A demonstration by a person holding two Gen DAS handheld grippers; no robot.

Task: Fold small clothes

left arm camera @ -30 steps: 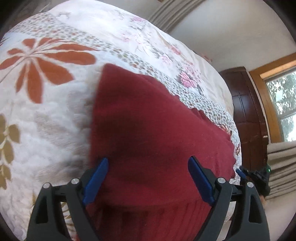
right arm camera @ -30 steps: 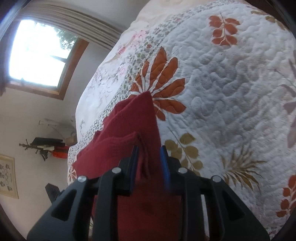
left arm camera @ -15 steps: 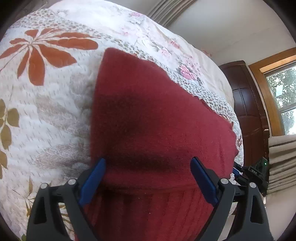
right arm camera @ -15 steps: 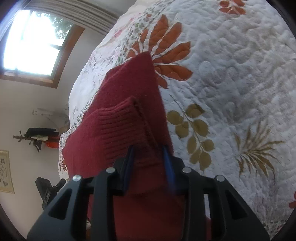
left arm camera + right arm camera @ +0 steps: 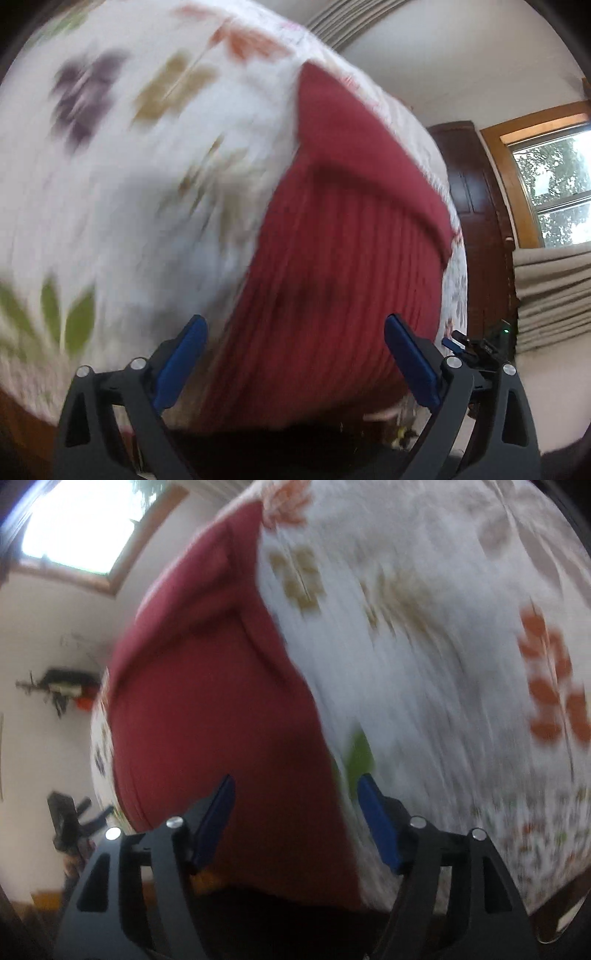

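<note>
Quilted floral bedspread (image 5: 147, 184), ribbed red knit (image 5: 332, 277)

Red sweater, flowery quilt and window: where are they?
red sweater (image 5: 332, 266): left wrist view, ribbed middle.
flowery quilt (image 5: 424, 664): right wrist view, bare white patch.
window (image 5: 554, 192): left wrist view, glass pane.

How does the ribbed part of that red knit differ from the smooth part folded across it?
The ribbed part shows lengthwise ridges; the smooth flap looks plain. The ribbed part lies nearer the open left gripper; the flap lies farther off, ending in a pointed corner. The flap overlaps the ribbed part along a slanting edge. Both are one dark red garment on the floral quilt.
</note>
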